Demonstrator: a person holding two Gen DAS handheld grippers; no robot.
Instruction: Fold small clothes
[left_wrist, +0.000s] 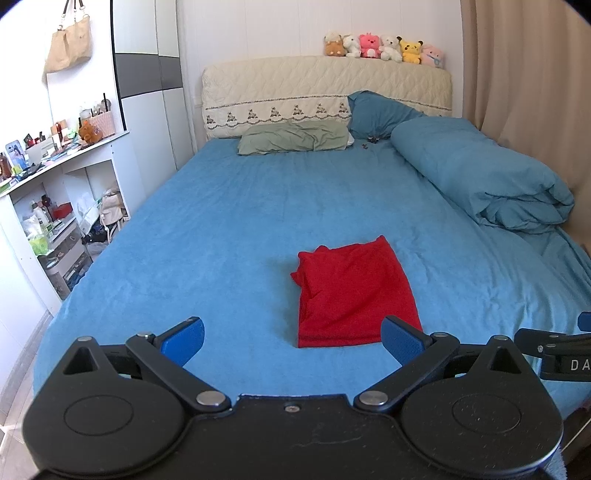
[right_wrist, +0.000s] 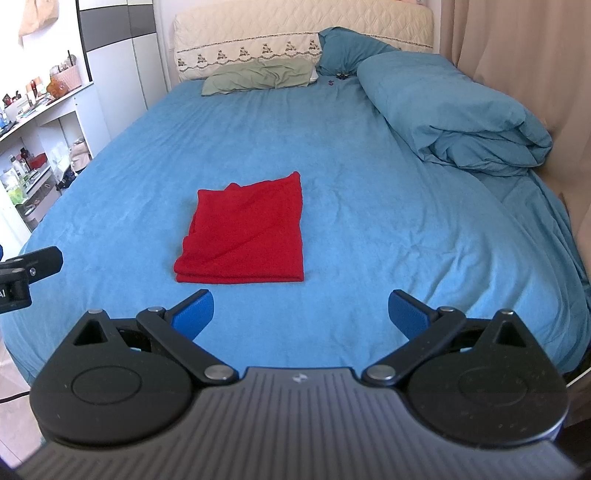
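Note:
A red garment (left_wrist: 354, 291) lies folded into a rough rectangle on the blue bed sheet (left_wrist: 221, 236); it also shows in the right wrist view (right_wrist: 247, 229). My left gripper (left_wrist: 293, 341) is open and empty, held above the bed's near edge, just short of the garment and a little to its left. My right gripper (right_wrist: 301, 314) is open and empty, near the bed's front edge, in front of the garment and to its right. Part of the right gripper shows at the right edge of the left wrist view (left_wrist: 554, 354).
A rolled blue duvet (left_wrist: 484, 177) lies along the bed's right side. A green pillow (left_wrist: 295, 138) and a blue pillow (left_wrist: 376, 114) lie at the headboard, plush toys (left_wrist: 384, 48) on top. Cluttered white shelves (left_wrist: 55, 192) stand left of the bed. A beige curtain (left_wrist: 535, 74) hangs right.

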